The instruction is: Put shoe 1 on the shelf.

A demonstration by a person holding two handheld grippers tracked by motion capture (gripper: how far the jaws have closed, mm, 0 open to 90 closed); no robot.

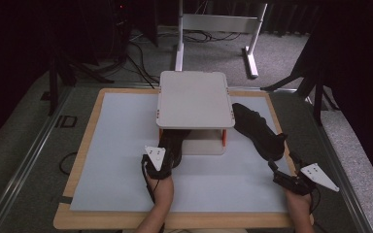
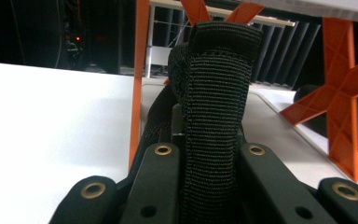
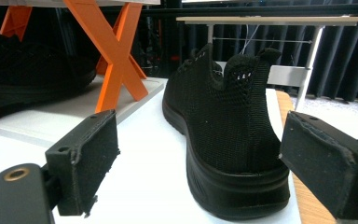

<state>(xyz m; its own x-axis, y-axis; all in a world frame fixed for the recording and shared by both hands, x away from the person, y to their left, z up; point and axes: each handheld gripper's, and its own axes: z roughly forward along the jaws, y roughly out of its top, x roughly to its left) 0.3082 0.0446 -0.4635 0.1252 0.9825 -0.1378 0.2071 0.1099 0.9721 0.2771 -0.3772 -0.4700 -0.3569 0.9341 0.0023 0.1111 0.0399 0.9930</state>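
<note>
High view: left gripper (image 1: 167,154) clamped on heel tab (image 2: 219,93) of black shoe (image 1: 175,143), feeding it onto rack's lower shelf (image 1: 201,145). Right gripper (image 1: 278,171) gapes empty behind second shoe (image 1: 257,128), beside rack (image 1: 194,97), likely awaiting pickup.

The mat (image 1: 116,160) is free on the left and along the front. The rack (image 1: 194,99) fills the middle; its orange legs (image 3: 116,51) and the shoe (image 1: 174,145) under it block the lower shelf. On the right, a second shoe (image 1: 257,128) leaves a narrow strip beside the rack
</note>
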